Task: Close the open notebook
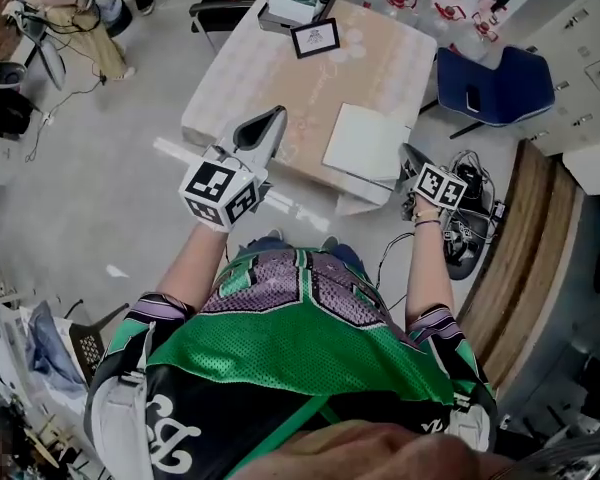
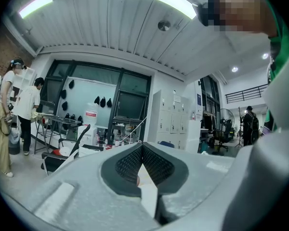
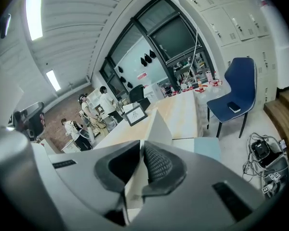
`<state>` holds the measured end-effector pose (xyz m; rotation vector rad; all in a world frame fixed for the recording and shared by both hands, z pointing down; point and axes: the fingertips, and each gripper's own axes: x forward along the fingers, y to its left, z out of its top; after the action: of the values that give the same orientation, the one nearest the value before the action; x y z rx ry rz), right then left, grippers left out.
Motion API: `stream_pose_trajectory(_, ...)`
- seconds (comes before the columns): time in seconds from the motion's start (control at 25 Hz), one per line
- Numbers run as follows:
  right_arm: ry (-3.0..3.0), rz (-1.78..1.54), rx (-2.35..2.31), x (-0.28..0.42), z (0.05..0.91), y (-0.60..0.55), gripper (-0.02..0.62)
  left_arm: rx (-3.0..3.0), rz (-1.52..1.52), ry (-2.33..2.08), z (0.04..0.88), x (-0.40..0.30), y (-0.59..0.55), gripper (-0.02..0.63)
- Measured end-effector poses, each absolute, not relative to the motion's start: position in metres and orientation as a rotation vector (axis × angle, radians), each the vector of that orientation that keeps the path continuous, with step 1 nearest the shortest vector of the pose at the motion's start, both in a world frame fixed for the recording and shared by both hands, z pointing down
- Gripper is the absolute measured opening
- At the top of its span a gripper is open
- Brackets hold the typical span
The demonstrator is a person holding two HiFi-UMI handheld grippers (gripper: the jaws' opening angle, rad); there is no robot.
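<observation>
Head view: the notebook point(image 1: 365, 140) lies near the front right corner of the table point(image 1: 280, 68). The right gripper point(image 1: 412, 160) reaches its near right edge, and the left gripper point(image 1: 270, 123) hangs just left of it.

Left gripper view: the jaws meet at their tips, holding nothing.

Right gripper view: the jaws are pinched on a pale leaf of the notebook, which stands raised between them

I count one square tan wooden table point(image 1: 270, 78), one pale rectangular notebook point(image 1: 365, 140) near right, one black-framed card point(image 1: 315, 37) far, one blue padded chair point(image 1: 495, 88) right, two grey grippers, left gripper point(image 1: 277, 113), right gripper point(image 1: 410, 154)
</observation>
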<state>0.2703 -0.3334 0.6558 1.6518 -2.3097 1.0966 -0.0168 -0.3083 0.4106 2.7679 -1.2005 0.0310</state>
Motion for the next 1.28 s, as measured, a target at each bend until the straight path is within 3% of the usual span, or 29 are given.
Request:
stream_pose_trajectory(0.68,-2.427,1.038,1.507,0.19,0.646,-0.361,0.054,2.729,0.032,-1.205,0.424,-0.033,-0.316,0.015)
stream_pose_trajectory(1.28,-2.33,1.088,1.555,0.263,0.684,-0.334,0.08,2.759,0.095,-1.16,0.429,0.028,-0.305,0.015)
